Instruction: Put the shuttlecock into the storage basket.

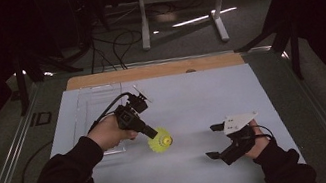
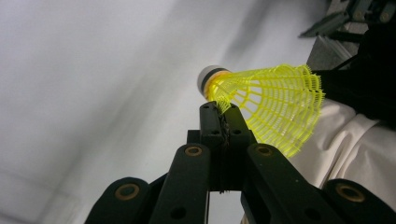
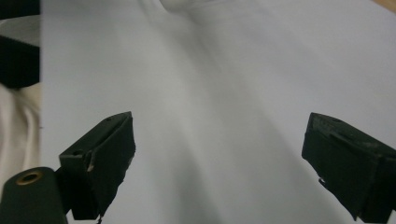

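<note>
Yellow plastic mesh shuttlecock with white cork tip [image 2: 268, 102] — clenched by its skirt edge in the jaws of the left gripper [image 1: 150, 133], lifted over the middle of the white counter [image 1: 193, 101]. Right gripper [image 1: 214, 141] — jaws released and wide apart, nothing between them, well apart to the shuttlecock's right. Clear plastic tray [image 1: 87, 102] — far-left of counter.

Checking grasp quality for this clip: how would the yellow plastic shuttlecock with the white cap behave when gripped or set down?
The yellow plastic shuttlecock probably weighs little. Its open mesh skirt likely flexes where the left hand-held gripper pinches it. Laid sideways, its cone shape would probably roll in a curve.
</note>
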A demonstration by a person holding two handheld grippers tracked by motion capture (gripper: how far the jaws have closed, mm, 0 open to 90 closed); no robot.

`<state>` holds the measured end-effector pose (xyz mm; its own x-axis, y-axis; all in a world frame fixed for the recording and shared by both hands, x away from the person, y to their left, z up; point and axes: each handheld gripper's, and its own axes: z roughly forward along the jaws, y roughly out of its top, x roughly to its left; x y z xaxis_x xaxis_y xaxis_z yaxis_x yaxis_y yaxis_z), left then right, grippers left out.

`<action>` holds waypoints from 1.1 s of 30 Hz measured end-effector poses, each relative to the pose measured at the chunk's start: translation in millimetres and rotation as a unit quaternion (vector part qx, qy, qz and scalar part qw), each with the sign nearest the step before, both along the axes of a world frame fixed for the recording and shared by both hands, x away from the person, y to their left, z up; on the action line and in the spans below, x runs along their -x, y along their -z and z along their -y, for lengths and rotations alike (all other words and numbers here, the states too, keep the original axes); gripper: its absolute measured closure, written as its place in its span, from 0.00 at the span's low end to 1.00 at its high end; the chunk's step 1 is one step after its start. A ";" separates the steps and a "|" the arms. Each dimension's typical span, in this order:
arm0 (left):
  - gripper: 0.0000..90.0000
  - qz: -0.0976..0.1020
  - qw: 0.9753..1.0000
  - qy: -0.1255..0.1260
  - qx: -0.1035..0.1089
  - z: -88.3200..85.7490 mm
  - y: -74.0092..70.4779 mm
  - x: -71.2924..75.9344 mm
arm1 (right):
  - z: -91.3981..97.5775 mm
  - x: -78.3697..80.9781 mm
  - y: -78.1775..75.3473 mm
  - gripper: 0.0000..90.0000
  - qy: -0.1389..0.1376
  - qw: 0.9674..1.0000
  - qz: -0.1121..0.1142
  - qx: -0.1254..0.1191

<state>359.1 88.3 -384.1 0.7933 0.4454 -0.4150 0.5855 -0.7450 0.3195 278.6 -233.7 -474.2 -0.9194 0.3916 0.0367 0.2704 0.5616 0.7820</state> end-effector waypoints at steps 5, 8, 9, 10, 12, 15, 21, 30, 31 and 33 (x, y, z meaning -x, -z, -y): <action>1.00 -0.003 1.000 -0.010 0.000 -9.4 -6.4 -4.0 | 11.6 1.2 4.3 0.11 0.023 1.000 0.000 -0.013; 1.00 0.003 1.000 -0.018 -0.007 -18.3 -15.0 -5.7 | 18.0 3.2 6.1 0.11 0.038 0.999 0.008 -0.015; 1.00 0.003 1.000 -0.018 -0.007 -18.3 -15.0 -5.7 | 18.0 3.2 6.1 0.11 0.038 0.999 0.008 -0.015; 1.00 0.009 1.000 -0.021 -0.011 -24.2 -21.2 -7.1 | 21.5 4.7 6.7 0.11 0.044 0.999 0.011 -0.018; 1.00 0.013 0.999 -0.033 -0.007 -30.6 -28.5 -8.3 | 24.1 5.8 6.7 0.11 0.052 0.998 0.017 -0.018; 1.00 0.019 0.999 -0.042 -0.006 -38.5 -36.6 -10.2 | 26.0 6.6 6.6 0.11 0.055 0.998 0.020 -0.024; 1.00 0.033 0.997 -0.063 -0.011 -58.9 -52.5 -13.0 | 28.7 8.2 7.6 0.11 0.059 0.998 0.019 -0.028; 1.00 0.029 0.992 -0.113 -0.039 -99.5 -60.2 -18.2 | 28.9 7.5 8.6 0.11 0.056 0.998 0.019 -0.032; 1.00 0.029 0.992 -0.113 -0.039 -99.5 -60.2 -18.2 | 28.9 7.5 8.6 0.11 0.056 0.998 0.019 -0.032; 1.00 0.025 0.991 -0.124 -0.047 -107.9 -59.0 -19.1 | 28.9 7.5 8.3 0.11 0.057 0.998 0.019 -0.032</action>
